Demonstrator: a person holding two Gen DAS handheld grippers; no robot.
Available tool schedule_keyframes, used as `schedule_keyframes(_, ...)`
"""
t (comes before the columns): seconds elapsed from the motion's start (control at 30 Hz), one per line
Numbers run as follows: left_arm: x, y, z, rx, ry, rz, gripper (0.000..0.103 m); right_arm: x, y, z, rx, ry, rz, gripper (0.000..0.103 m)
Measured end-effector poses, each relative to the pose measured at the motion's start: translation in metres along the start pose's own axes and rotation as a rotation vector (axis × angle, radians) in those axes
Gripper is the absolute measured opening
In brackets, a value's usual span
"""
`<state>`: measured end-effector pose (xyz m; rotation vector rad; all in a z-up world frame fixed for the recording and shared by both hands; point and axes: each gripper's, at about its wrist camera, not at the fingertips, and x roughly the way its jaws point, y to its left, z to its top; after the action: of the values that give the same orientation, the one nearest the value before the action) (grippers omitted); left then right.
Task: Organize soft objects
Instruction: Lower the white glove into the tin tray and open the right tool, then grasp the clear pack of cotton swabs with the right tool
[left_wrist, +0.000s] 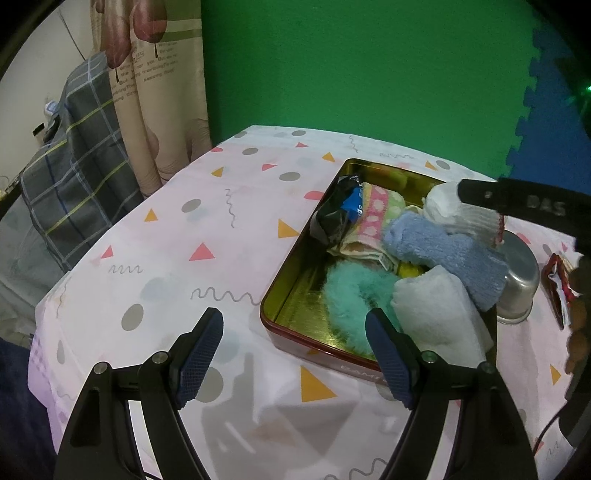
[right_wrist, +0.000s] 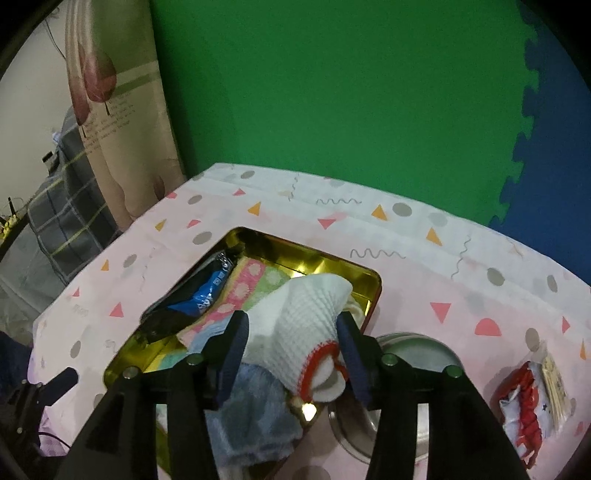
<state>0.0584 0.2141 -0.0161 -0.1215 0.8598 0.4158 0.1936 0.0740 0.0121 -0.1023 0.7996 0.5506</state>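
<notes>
Right gripper (right_wrist: 291, 354) stands over the right side of the gold tin (right_wrist: 236, 234), its jaws spread with a white knit glove (right_wrist: 295, 317) lying between the pads; whether the pads actually bear on it cannot be told, though the glove appears supported above the contents. Left gripper (left_wrist: 295, 354) hangs spread and empty over the tablecloth (left_wrist: 166, 229), just beside the tin's near-left corner.

Step in hand, by judgement: placing the glove into the tin. The next move calls for lowering it onto a free patch and letting go.

The glove is ribbed, creased, red-trimmed at the cuff. Beneath and beyond it lie a blue fleece cloth (left_wrist: 443, 251), teal fluffy item (left_wrist: 351, 295), folded white towel (left_wrist: 436, 306), dotted pink-and-green cloth (left_wrist: 376, 214) and dark packet (left_wrist: 336, 214).
</notes>
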Motion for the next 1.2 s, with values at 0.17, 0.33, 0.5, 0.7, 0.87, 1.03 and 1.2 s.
schedule_keyframes(0.17, -0.001, -0.002, 0.000, 0.009, -0.006, 0.007, 0.077, -0.026, -0.008, -0.013, 0.018, -0.027, 0.027, 0.051)
schedule_keyframes(0.33, -0.004, -0.003, -0.001, 0.017, -0.015, 0.017, 0.077, -0.052, -0.038, -0.031, 0.025, -0.049, -0.022, 0.051)
schedule_keyframes(0.5, -0.007, -0.007, -0.001, 0.036, -0.028, 0.028, 0.077, -0.072, -0.095, -0.044, 0.069, -0.054, -0.121, 0.051)
schedule_keyframes(0.7, -0.008, -0.012, -0.001, 0.053, -0.031, 0.025, 0.077, -0.076, -0.176, -0.062, 0.132, -0.021, -0.274, 0.051)
schedule_keyframes(0.87, -0.010, -0.018, -0.002, 0.061, -0.033, -0.015, 0.077, -0.059, -0.229, -0.077, 0.172, 0.046, -0.332, 0.051)
schedule_keyframes(1.03, -0.016, -0.029, -0.004, 0.104, -0.073, -0.041, 0.078, -0.036, -0.253, -0.083, 0.161, 0.099, -0.330, 0.051)
schedule_keyframes(1.2, -0.017, -0.040, -0.007, 0.163, -0.090, -0.053, 0.079, -0.022, -0.268, -0.086, 0.137, 0.096, -0.346, 0.051)
